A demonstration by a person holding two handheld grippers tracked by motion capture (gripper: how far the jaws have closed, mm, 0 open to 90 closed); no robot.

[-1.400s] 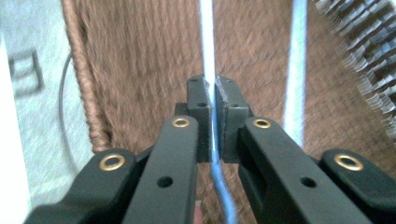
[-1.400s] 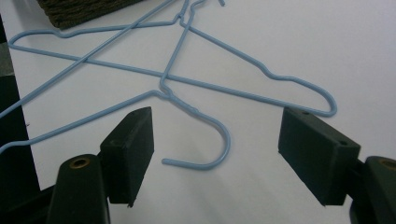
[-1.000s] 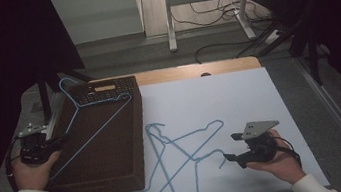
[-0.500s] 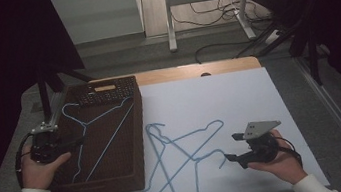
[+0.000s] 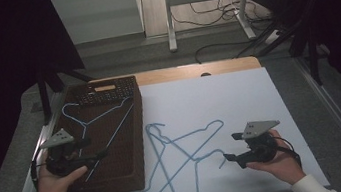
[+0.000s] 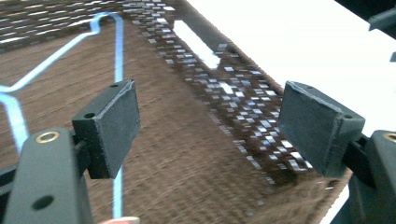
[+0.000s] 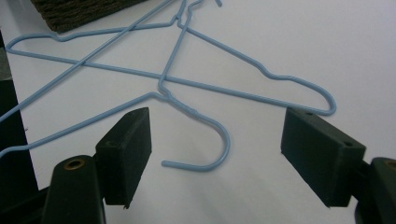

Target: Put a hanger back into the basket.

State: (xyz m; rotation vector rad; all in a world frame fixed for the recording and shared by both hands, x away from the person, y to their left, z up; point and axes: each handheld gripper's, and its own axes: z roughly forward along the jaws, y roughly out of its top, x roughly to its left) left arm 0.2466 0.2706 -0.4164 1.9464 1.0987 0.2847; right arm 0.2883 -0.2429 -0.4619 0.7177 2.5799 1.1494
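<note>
The right gripper point(image 7: 212, 154) had its jaws spread wide, holding nothing; the hook point(image 7: 205, 140) of a blue wire hanger lay flat on the white table point(image 7: 327, 46) just ahead of the gap. Two hangers point(image 5: 182, 160) crossed there, and where one ended and the other began was hard to make out; their far ends were cut off in the right gripper view.

The left gripper point(image 6: 205, 126) was likewise wide open and empty, above the brown woven tray point(image 6: 187, 154). A third hanger point(image 5: 99, 123) lay inside that tray, its wire passing behind the left jaw in the left gripper view, partly hidden.

A dark keypad point(image 5: 105, 91) sat at the tray's far end. Beyond the table, the grey floor point(image 5: 117, 53) carried cables and a metal stand; the sides were dark.
</note>
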